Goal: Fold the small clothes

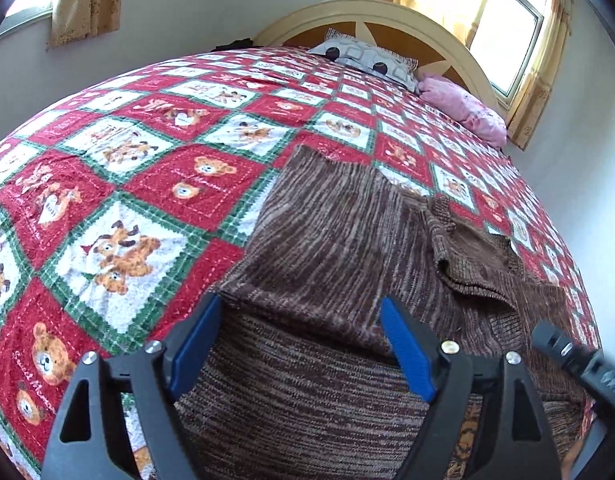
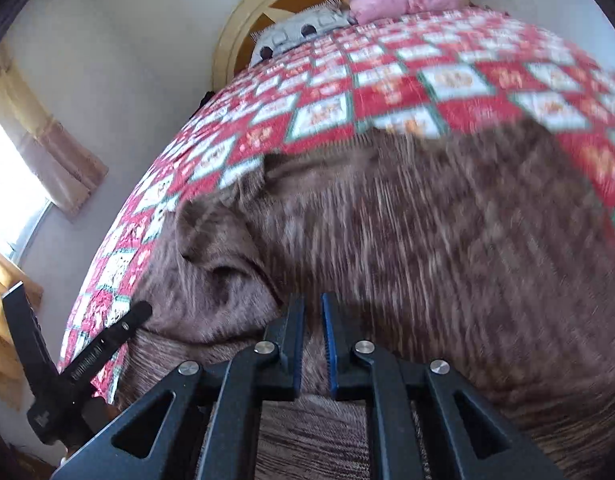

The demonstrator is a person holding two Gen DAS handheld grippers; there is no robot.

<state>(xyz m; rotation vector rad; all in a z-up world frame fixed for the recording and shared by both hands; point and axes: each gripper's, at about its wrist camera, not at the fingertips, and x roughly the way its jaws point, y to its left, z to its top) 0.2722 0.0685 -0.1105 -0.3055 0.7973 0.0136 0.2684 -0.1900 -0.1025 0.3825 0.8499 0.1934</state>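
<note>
A brown knitted sweater [image 1: 327, 232] lies spread on the bed, with a sleeve folded across its body at the right. My left gripper [image 1: 301, 308] is open, its blue pads straddling the sweater's near edge. In the right wrist view the sweater [image 2: 447, 220] is blurred by motion. My right gripper [image 2: 313, 308] is nearly closed, its pads pinching a fold of the sweater's near edge. The right gripper's body [image 1: 579, 360] shows at the right edge of the left wrist view, and the left gripper's body [image 2: 87, 356] at the lower left of the right wrist view.
The bed carries a red, white and green teddy-bear quilt [image 1: 127, 160]. A grey patterned pillow [image 1: 367, 60] and a pink pillow [image 1: 463, 108] lie against the arched headboard [image 1: 387, 16]. Curtained windows [image 1: 511, 32] and white walls surround the bed.
</note>
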